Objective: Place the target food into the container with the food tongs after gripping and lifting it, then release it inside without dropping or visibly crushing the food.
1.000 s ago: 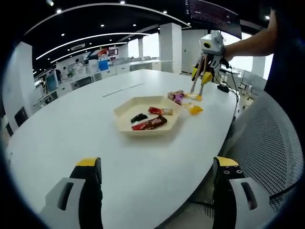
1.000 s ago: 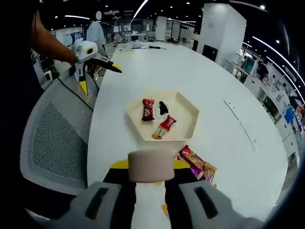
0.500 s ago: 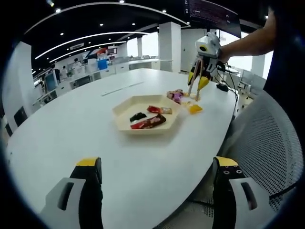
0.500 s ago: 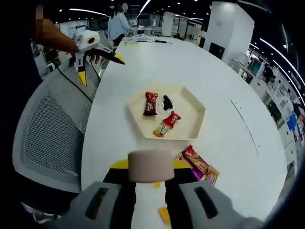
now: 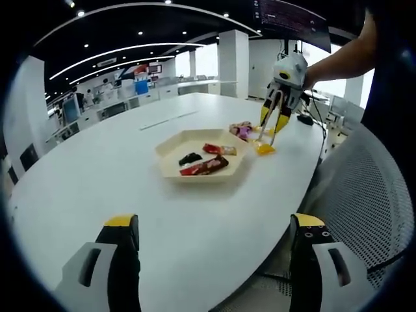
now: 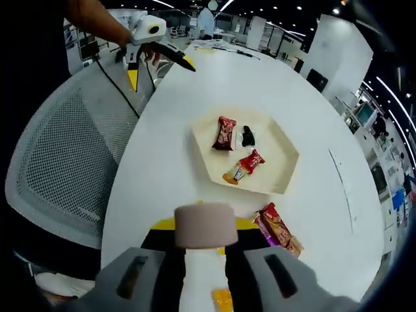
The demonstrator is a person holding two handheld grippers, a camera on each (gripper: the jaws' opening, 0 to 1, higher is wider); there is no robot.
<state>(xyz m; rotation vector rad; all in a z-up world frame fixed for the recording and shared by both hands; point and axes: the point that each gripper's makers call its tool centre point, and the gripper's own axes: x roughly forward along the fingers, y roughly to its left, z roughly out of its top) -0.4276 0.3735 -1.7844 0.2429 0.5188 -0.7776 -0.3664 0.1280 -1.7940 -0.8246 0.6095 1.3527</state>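
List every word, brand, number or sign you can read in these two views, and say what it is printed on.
No text can be read.
Snack wrappers in the hexagonal tray: print too small and blurred.
Snack packets on the table beside the tray: print blurred.
Dark screen high in the left gripper view: markings illegible.

Open-plan office: big white oval tabletop [image 5: 97,175], grey mesh chair [image 6: 62,169], rows of desks with monitors [image 5: 68,112], white pillars [image 5: 233,64], ceiling strip lights.

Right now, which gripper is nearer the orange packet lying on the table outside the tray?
Right. The right gripper holds tongs directly above the orange packet, beside the tray. The left gripper hangs at the far table edge, beyond the tray.
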